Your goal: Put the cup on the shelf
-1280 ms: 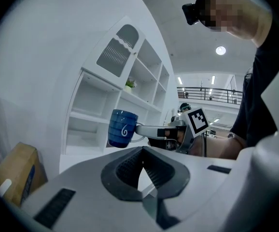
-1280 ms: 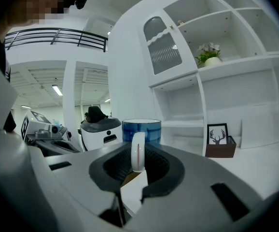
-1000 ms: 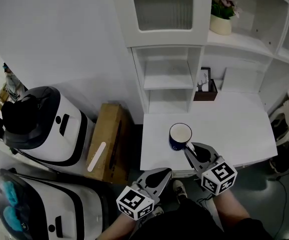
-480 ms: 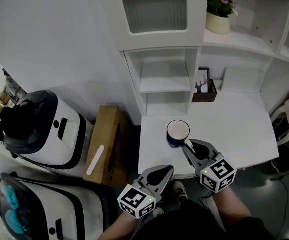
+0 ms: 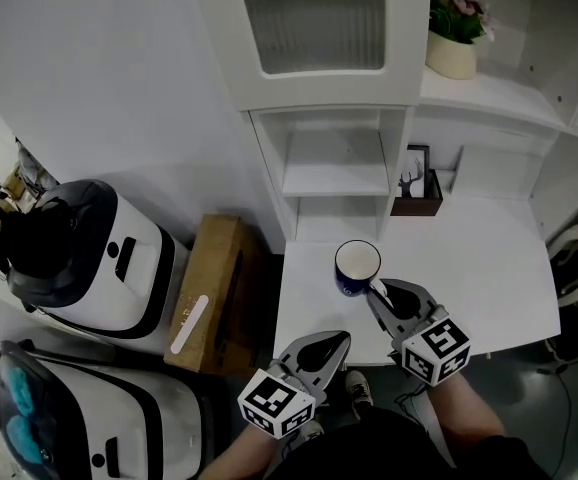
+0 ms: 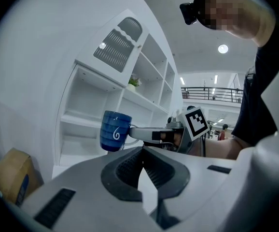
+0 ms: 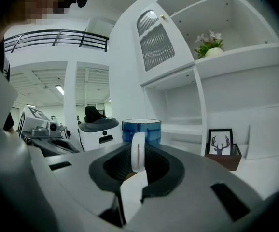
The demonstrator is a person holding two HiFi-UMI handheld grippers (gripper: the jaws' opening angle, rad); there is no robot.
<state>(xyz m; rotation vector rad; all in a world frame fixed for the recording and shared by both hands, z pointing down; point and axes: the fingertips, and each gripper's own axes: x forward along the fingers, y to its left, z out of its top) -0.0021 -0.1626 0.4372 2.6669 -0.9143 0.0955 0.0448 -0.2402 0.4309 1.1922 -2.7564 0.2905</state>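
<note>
A blue cup (image 5: 357, 267) with a white inside hangs upright over the front left of the white desk (image 5: 479, 258). My right gripper (image 5: 381, 294) is shut on its white handle (image 7: 137, 152), and the cup body (image 7: 141, 130) stands just beyond the jaws. In the left gripper view the cup (image 6: 114, 131) shows a white swirl and sits clear of the desk, with the right gripper (image 6: 146, 134) behind it. My left gripper (image 5: 329, 344) hangs below the desk's front edge, its jaws closed together with nothing in them (image 6: 142, 164). The white shelf unit (image 5: 334, 163) rises behind the desk.
A deer picture in a dark frame (image 5: 415, 182) stands at the back of the desk, and a potted flower (image 5: 455, 36) is on a higher shelf. A cardboard box (image 5: 209, 288) and white machines (image 5: 84, 253) stand left of the desk.
The cup and right gripper hold nearly the same spot over the desk. The head view has shifted slightly, so the shelf unit sits a little lower in frame.
</note>
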